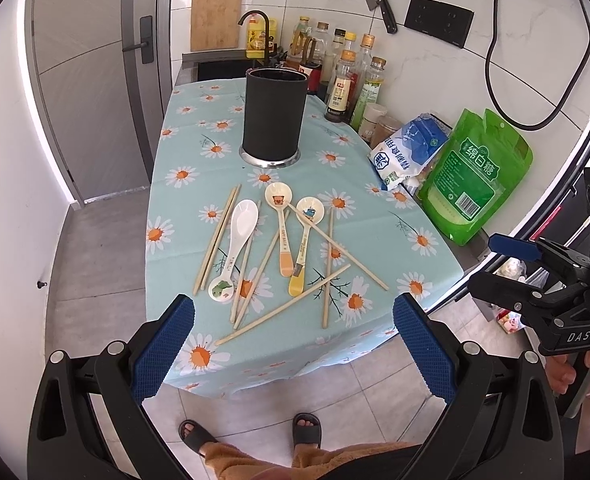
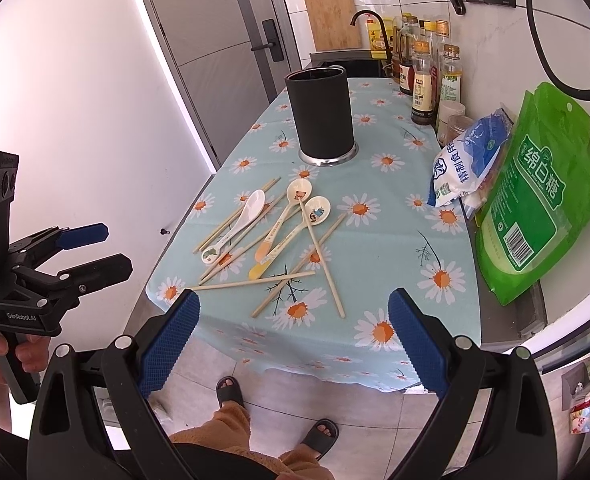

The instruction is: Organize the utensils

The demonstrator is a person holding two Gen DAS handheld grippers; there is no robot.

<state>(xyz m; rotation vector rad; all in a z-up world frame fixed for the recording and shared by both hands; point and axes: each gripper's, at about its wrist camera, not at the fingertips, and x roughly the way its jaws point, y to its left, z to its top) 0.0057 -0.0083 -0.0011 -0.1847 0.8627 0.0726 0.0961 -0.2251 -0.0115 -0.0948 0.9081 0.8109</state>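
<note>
Left wrist | holder [image 1: 273, 114] interior unseen | chopsticks [image 1: 327, 256] cover spoon [image 1: 305, 240]

Utensil holder [image 1: 274, 114] behind scattered spoons [image 1: 285, 228]

Matt black utensil holder [image 1: 275, 114] on a shiny metal base ring. Pale bare wooden chopsticks [image 1: 337, 252]. Glossy glazed-looking spoons [image 1: 239, 236], white and cream. Soft printed cloth tablecloth [image 1: 367, 200]. Shiny plastic green bag [image 1: 475, 172] at far right. Blue, rough, knurled pads [image 1: 163, 352] on matt black plastic gripper arms.
</note>
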